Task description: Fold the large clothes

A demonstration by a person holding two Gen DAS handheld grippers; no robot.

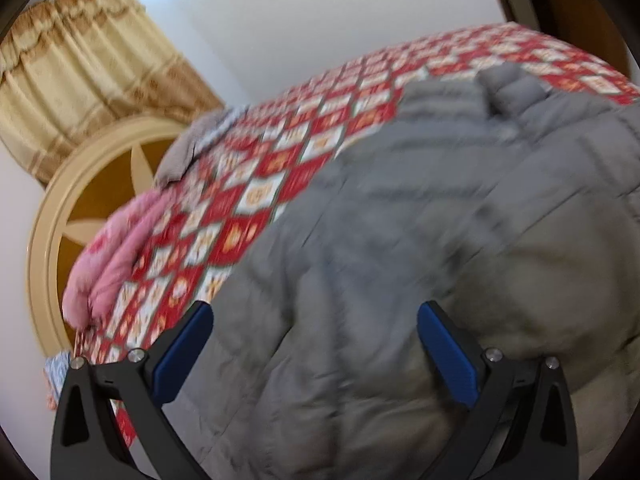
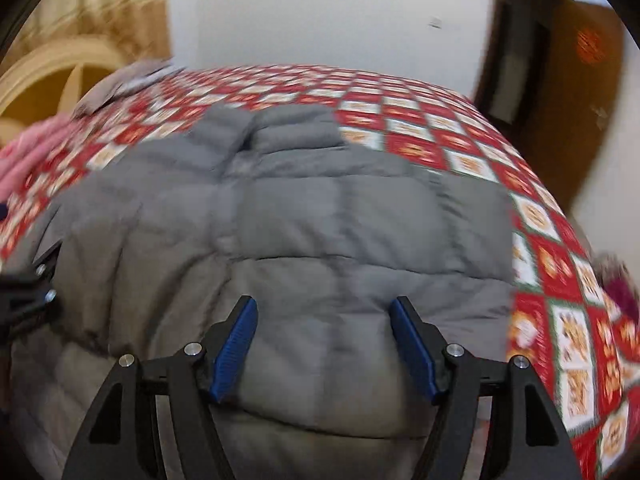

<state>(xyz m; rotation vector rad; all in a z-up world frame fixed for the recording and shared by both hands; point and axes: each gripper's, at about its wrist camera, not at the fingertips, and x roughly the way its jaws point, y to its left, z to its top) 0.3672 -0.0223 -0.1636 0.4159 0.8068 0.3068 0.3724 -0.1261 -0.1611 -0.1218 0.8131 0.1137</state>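
Note:
A large grey quilted puffer jacket (image 1: 420,240) lies spread on a bed with a red and white patterned cover (image 1: 260,184). Its collar end points to the far side. My left gripper (image 1: 316,320) is open and empty, just above the jacket's near left part. In the right wrist view the jacket (image 2: 300,220) fills the middle, on the same cover (image 2: 540,280). My right gripper (image 2: 324,320) is open and empty over the jacket's near edge. The left gripper's black frame (image 2: 28,292) shows at the left edge. Both views are blurred by motion.
A pink quilt (image 1: 108,264) and a grey pillow (image 1: 180,156) lie at the bed's head by a cream round headboard (image 1: 52,216). Yellow curtains (image 1: 80,72) hang behind. A dark wooden door (image 2: 540,60) stands at the right. A white wall (image 2: 320,12) is beyond the bed.

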